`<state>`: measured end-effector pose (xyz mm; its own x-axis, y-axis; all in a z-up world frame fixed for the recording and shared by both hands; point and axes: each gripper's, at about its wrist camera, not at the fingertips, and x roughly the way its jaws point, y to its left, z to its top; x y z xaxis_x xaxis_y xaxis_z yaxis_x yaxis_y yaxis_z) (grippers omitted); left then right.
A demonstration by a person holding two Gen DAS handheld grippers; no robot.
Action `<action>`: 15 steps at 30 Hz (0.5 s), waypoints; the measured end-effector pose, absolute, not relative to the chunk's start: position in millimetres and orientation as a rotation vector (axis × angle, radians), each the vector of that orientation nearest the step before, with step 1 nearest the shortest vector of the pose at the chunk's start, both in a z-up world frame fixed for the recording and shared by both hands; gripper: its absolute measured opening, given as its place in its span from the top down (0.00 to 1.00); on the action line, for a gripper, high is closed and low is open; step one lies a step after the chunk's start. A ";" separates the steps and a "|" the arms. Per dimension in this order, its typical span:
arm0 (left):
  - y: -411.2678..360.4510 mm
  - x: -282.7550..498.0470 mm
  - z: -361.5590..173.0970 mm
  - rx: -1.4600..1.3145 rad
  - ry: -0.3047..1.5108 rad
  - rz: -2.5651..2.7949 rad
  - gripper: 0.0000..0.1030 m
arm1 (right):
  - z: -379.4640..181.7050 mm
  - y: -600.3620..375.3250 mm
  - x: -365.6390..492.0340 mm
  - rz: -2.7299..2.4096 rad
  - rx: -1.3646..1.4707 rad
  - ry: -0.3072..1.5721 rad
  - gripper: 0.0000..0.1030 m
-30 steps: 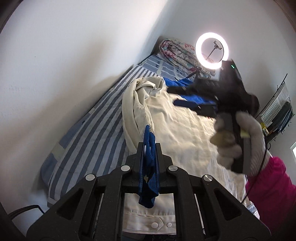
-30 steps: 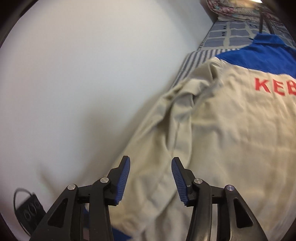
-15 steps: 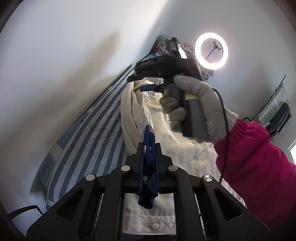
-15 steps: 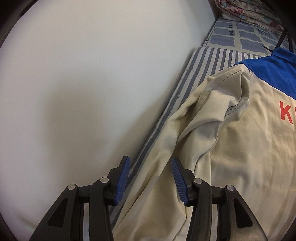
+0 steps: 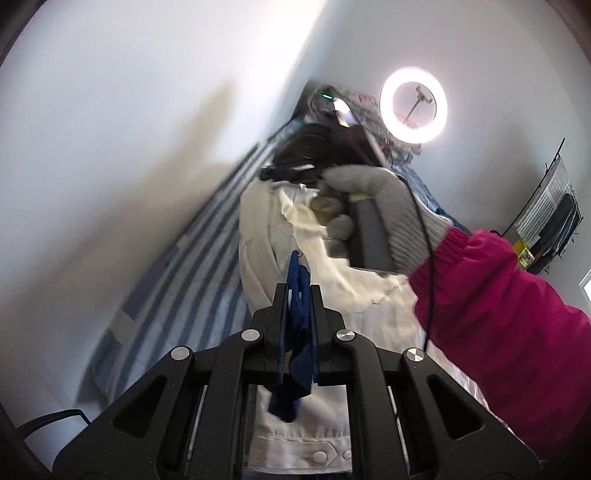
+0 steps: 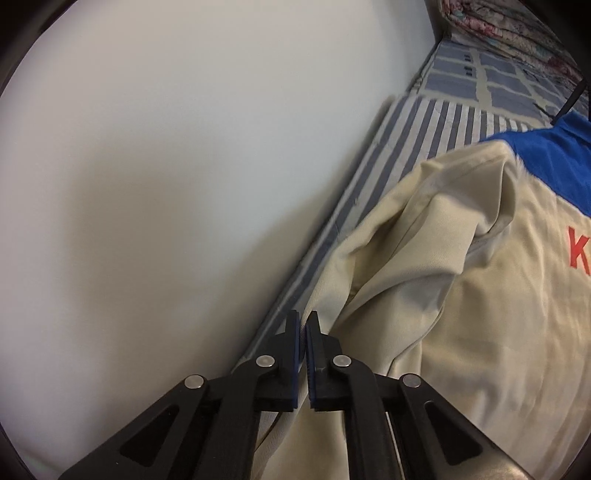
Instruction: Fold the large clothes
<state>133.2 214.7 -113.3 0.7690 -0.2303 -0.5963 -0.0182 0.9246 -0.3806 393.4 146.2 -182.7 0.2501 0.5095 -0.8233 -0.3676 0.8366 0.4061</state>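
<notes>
A large cream jacket with a blue yoke and red letters lies on a striped bed. My right gripper is shut on the cream edge of its sleeve, close to the wall. My left gripper is shut on a blue piece of the jacket's lower end, near a cream hem with snap buttons. In the left wrist view the jacket runs away from me, and the gloved hand with the right gripper sits at the sleeve's far end.
The blue-striped mattress lies against a white wall on the left. A folded floral quilt lies at the bed's head. A ring light stands behind. A rack stands at far right.
My right gripper moved left over the jacket to the sleeve edge by the wall and closed on it. My left gripper kept its hold and barely moved.
</notes>
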 end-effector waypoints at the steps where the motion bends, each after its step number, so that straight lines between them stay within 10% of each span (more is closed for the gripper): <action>1: 214.0 129.8 -108.2 -0.372 0.672 -0.123 0.93 | -173.6 138.2 393.0 0.607 0.168 1.158 1.00; 15: 93.7 87.9 -110.6 -0.026 0.751 -0.432 0.92 | -166.5 -53.1 323.1 0.503 0.394 1.084 1.00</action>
